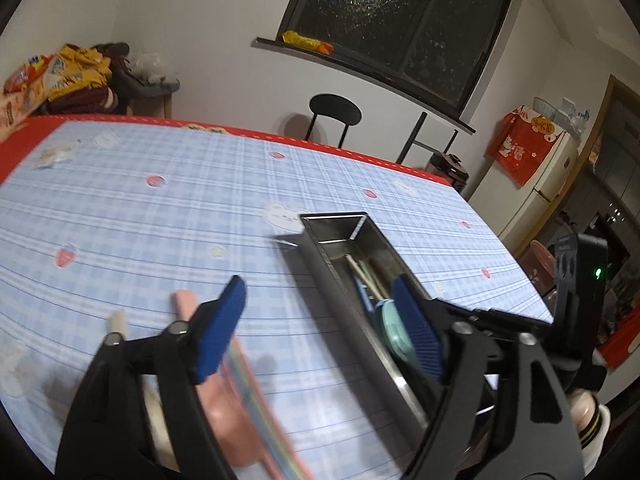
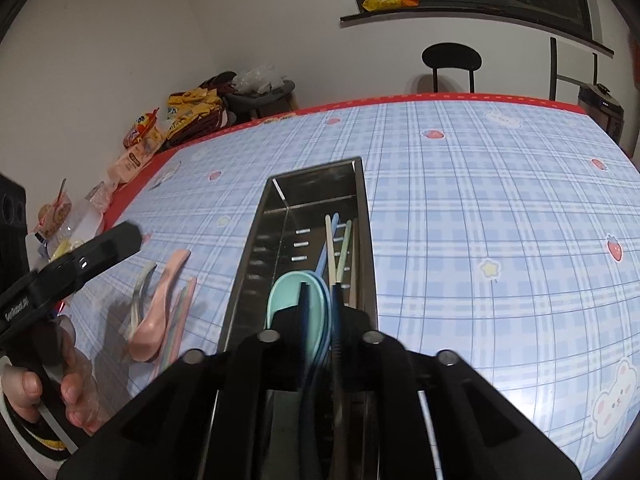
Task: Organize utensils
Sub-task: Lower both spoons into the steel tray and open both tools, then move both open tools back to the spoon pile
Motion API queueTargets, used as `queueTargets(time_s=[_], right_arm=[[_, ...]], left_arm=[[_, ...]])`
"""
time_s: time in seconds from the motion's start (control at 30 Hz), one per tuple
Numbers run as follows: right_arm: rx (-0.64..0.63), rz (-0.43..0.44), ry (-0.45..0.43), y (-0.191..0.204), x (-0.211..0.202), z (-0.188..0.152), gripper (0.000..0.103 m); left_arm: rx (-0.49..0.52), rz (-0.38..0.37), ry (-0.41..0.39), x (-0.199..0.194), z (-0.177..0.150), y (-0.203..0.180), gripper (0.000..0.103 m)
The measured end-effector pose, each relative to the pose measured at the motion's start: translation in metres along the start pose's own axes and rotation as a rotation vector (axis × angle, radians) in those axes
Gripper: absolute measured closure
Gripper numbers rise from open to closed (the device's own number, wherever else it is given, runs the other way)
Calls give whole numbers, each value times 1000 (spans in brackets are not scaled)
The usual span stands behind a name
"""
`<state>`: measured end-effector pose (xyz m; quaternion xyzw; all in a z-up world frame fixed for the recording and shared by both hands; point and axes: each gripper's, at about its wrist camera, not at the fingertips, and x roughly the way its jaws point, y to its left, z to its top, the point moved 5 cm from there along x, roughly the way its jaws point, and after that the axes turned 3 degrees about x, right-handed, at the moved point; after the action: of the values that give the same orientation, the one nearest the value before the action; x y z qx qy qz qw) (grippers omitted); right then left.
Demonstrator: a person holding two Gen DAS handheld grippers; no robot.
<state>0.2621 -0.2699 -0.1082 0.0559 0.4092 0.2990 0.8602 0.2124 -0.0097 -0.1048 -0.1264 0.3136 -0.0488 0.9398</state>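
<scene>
A long steel utensil tray lies on the checked tablecloth and holds chopsticks, a teal spoon and a blue spoon. My right gripper is over the tray's near end, its fingers narrowly apart around the blue spoon's bowl edge. A pink spoon, a white spoon and pastel chopsticks lie left of the tray. My left gripper is open above the pink spoon and white spoon, its right finger over the tray.
Snack bags and clothes are piled beyond the table's far left corner. A black chair stands behind the table under a dark window. A fridge stands at the right. Food cups sit at the table's left edge.
</scene>
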Motion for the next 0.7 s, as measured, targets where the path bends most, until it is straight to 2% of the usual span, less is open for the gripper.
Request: queueTargets(time_s=[0.07, 0.1, 0.13, 0.17, 0.2, 0.23, 0.47, 0.6, 0.7], right_arm=[[-4, 8, -29, 4, -7, 3, 50], [-8, 10, -46, 7, -11, 4, 42], [-20, 9, -63, 11, -15, 5, 28], [-42, -3, -78, 17, -19, 6, 14], [-59, -18, -88, 23, -21, 6, 9], [-78, -31, -97, 29, -22, 5, 6], [-226, -50, -125, 77, -21, -5, 6], [-252, -6, -138, 103, -20, -7, 6], [-220, 45, -153, 120, -21, -6, 6]], left_arm=[[18, 21, -6, -8, -1, 6, 23], [26, 36, -8, -13, -2, 10, 12], [29, 47, -15, -18, -2, 15, 6], [31, 61, -24, -24, -3, 20, 6], [35, 81, -34, -31, -4, 27, 6], [38, 93, -37, -36, -5, 32, 6], [36, 162, -20, -64, -17, 77, 6], [11, 169, -11, -75, -22, 103, 6], [-1, 161, 7, -74, -20, 116, 6]])
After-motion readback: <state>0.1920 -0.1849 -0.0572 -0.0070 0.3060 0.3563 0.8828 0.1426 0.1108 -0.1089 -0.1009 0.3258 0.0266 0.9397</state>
